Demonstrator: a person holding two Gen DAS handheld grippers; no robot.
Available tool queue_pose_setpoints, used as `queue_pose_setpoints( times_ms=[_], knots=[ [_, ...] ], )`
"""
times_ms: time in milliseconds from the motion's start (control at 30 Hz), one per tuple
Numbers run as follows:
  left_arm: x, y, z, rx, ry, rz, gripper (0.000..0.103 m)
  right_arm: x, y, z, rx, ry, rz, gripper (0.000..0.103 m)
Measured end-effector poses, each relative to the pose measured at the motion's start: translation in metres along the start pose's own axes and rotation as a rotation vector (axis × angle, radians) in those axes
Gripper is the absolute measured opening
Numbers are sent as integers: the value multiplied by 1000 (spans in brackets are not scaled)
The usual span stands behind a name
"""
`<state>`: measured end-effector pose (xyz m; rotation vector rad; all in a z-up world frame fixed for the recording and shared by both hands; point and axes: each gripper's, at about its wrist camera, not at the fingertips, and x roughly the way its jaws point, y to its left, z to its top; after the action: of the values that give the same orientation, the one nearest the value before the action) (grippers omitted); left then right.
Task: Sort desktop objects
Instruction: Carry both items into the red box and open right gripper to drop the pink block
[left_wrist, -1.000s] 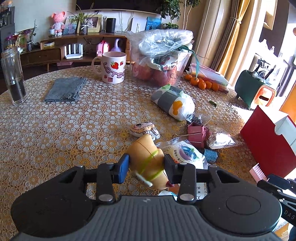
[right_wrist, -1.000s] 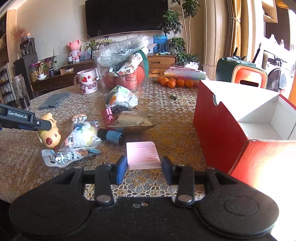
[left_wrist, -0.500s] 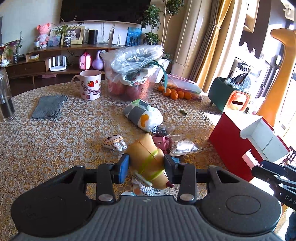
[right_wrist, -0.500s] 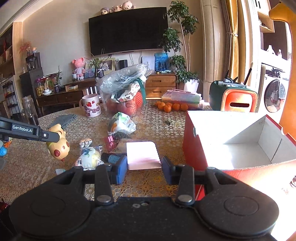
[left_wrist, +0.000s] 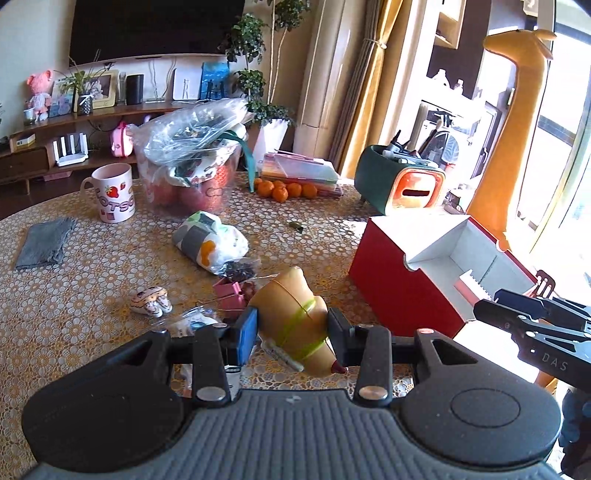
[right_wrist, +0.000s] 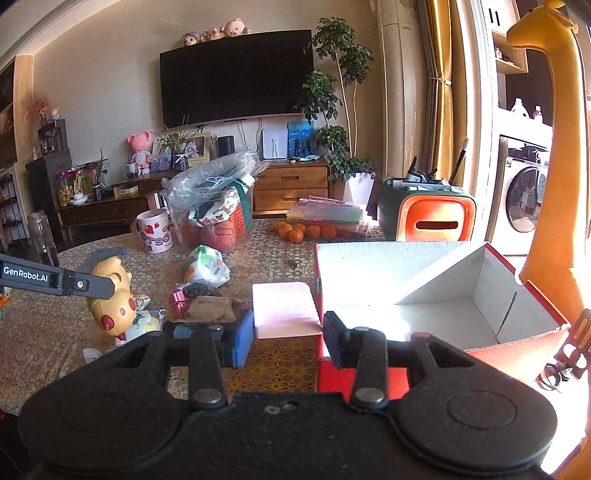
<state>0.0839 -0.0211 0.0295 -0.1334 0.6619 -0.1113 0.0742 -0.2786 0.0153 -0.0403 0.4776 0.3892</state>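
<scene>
My left gripper (left_wrist: 291, 332) is shut on a yellow squeaky toy (left_wrist: 295, 317) with a green band round it, lifted above the table. The right wrist view shows the same toy (right_wrist: 110, 295) hanging at the left under the left gripper's arm. My right gripper (right_wrist: 288, 330) is shut on a pink ridged pad (right_wrist: 284, 308), held just left of the open red box (right_wrist: 424, 291). From the left wrist view, the pad (left_wrist: 472, 284) pokes over the red box (left_wrist: 402, 291) at the right. The box's white inside looks empty.
Small packets, a pink clip (left_wrist: 229, 290) and a shell-like trinket (left_wrist: 149, 301) lie on the lace tablecloth. Behind them are a wrapped bundle (left_wrist: 210, 240), a strawberry mug (left_wrist: 110, 192), a bag of fruit (left_wrist: 192, 158), tangerines (left_wrist: 284, 190) and a green-orange holder (left_wrist: 406, 184). A grey cloth (left_wrist: 44, 243) lies at the left.
Both grippers rose and swung right toward the red box, each keeping its load. The toy left the table and the pink pad now reaches the box's rim.
</scene>
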Motion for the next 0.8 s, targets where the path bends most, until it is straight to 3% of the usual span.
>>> queue_pose_setpoints(
  times_ms=[800],
  knots=[
    [70,-150,24,227,45,-186,40,6,-103,-1,14,23,-147,40]
  ],
)
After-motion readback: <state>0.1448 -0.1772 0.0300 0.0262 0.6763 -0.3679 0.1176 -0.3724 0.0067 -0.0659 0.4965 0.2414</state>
